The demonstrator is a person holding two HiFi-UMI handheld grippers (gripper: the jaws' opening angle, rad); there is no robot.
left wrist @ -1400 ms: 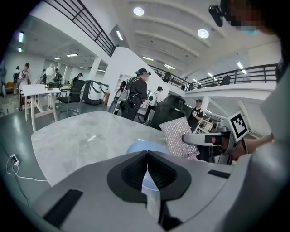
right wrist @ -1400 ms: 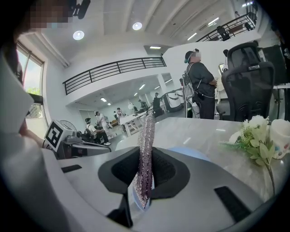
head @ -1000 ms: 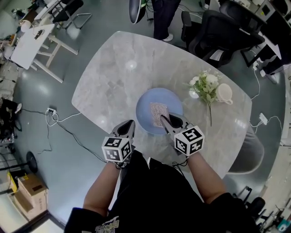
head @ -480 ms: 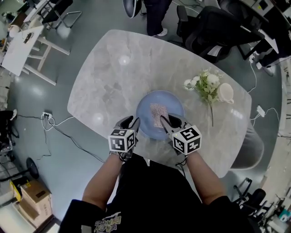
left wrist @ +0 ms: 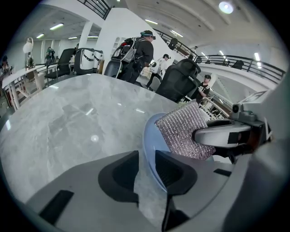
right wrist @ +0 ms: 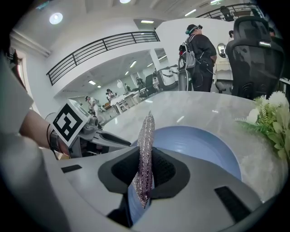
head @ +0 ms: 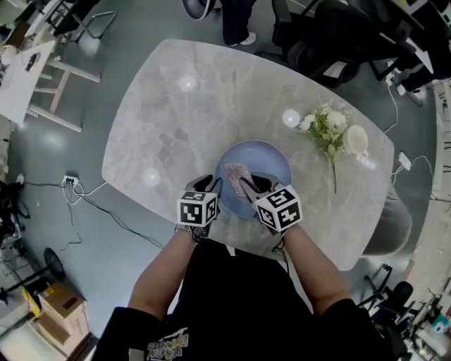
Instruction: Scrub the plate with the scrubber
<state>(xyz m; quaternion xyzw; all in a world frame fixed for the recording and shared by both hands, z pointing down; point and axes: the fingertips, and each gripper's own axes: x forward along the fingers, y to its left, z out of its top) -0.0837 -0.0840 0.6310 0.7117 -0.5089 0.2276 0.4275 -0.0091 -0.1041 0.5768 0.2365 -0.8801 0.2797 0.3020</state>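
Observation:
A light blue plate (head: 266, 159) lies on the marble table near its front edge. A silvery pink mesh scrubber (head: 235, 174) stands on edge over the plate's near left part, pinched upright in my right gripper (head: 248, 185), which is shut on it. In the right gripper view the scrubber (right wrist: 146, 145) sticks up between the pads above the plate (right wrist: 201, 146). My left gripper (head: 210, 185) is at the plate's left rim. Its jaws stand open with the plate's rim (left wrist: 150, 147) between them, and a gap shows on one side. The scrubber (left wrist: 183, 132) is just to its right.
A bunch of white flowers (head: 325, 128) and a white cup (head: 356, 141) lie at the table's right. The marble table (head: 183, 120) stretches bare to the left and far side. Office chairs and a standing person (head: 236, 17) are beyond the far edge.
My left gripper has moved right and forward to the plate's left rim, and its jaws have opened. My right gripper has shifted slightly left with the scrubber.

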